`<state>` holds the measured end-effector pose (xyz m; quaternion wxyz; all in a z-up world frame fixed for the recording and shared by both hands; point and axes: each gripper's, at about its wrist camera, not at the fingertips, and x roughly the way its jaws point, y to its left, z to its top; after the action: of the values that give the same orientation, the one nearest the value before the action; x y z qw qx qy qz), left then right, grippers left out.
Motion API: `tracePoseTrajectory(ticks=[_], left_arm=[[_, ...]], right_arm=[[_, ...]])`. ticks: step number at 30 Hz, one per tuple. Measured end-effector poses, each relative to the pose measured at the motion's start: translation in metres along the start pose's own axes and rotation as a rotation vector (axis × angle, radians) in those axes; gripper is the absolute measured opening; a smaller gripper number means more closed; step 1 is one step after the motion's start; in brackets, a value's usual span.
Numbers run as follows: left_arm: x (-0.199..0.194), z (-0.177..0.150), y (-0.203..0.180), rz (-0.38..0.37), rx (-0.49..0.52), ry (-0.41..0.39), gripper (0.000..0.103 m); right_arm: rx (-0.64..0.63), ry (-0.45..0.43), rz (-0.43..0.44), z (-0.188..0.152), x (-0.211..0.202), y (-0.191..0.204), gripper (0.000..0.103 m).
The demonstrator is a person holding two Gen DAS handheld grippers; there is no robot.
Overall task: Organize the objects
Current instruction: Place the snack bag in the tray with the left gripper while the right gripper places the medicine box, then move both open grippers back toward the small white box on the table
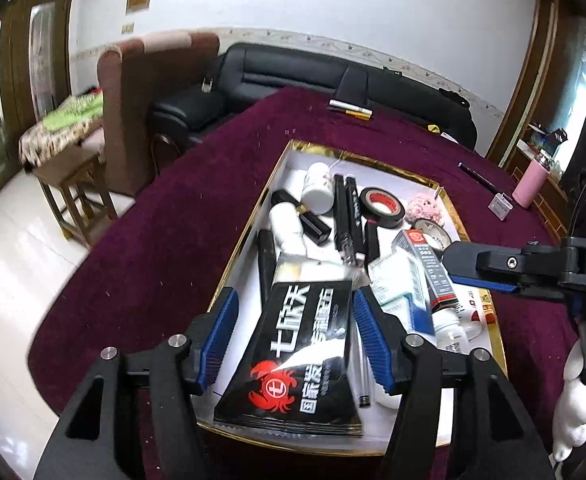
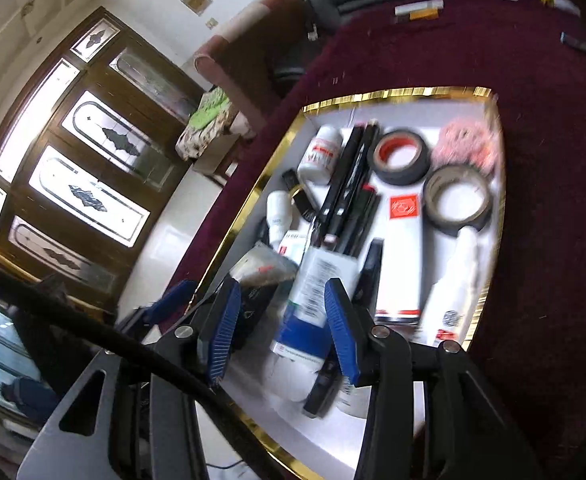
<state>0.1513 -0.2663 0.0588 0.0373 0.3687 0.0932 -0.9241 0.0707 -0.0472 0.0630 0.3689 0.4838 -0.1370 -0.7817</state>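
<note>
A white tray with a gold rim (image 1: 325, 150) (image 2: 393, 94) sits on the maroon tablecloth (image 1: 181, 208), filled with small items. In the left wrist view my left gripper (image 1: 295, 294) is open. A black packet with a red crab (image 1: 305, 352) lies flat in the tray between its blue pads, and the left pad stands clear of it. In the right wrist view my right gripper (image 2: 283, 284) is open over the tray's near end. A white and blue box (image 2: 313, 296) lies between its pads, apart from the left one. The right gripper (image 1: 451, 266) also reaches in from the right.
The tray also holds two tape rolls (image 2: 399, 156) (image 2: 457, 198), a white bottle (image 2: 321, 154), black pens (image 2: 349, 176), a red and white box (image 2: 403, 248) and a pink fluffy thing (image 2: 467, 142). Small boxes (image 1: 349, 108) and a pen (image 1: 477, 176) lie on the cloth beyond. A black sofa (image 1: 293, 72) stands behind the table.
</note>
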Motion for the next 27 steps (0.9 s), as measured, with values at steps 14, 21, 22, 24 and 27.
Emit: tracePoseTrajectory(ticks=[14, 21, 22, 24, 27], left_arm=[[-0.02, 0.004, -0.088, 0.024, 0.204, -0.058, 0.055], [-0.014, 0.004, -0.141, 0.003, 0.306, -0.041, 0.055], [-0.012, 0.004, -0.149, 0.0, 0.322, -0.034, 0.055], [-0.007, 0.005, -0.166, -0.005, 0.351, -0.02, 0.055], [0.001, 0.005, -0.188, -0.012, 0.387, -0.003, 0.055]], right_arm=[[-0.07, -0.167, -0.186, -0.015, -0.063, -0.015, 0.047], [0.028, -0.237, -0.232, -0.017, -0.109, -0.069, 0.047], [0.048, -0.248, -0.242, -0.017, -0.118, -0.079, 0.047], [0.088, -0.268, -0.262, -0.016, -0.134, -0.101, 0.047], [0.145, -0.29, -0.284, -0.015, -0.153, -0.128, 0.047]])
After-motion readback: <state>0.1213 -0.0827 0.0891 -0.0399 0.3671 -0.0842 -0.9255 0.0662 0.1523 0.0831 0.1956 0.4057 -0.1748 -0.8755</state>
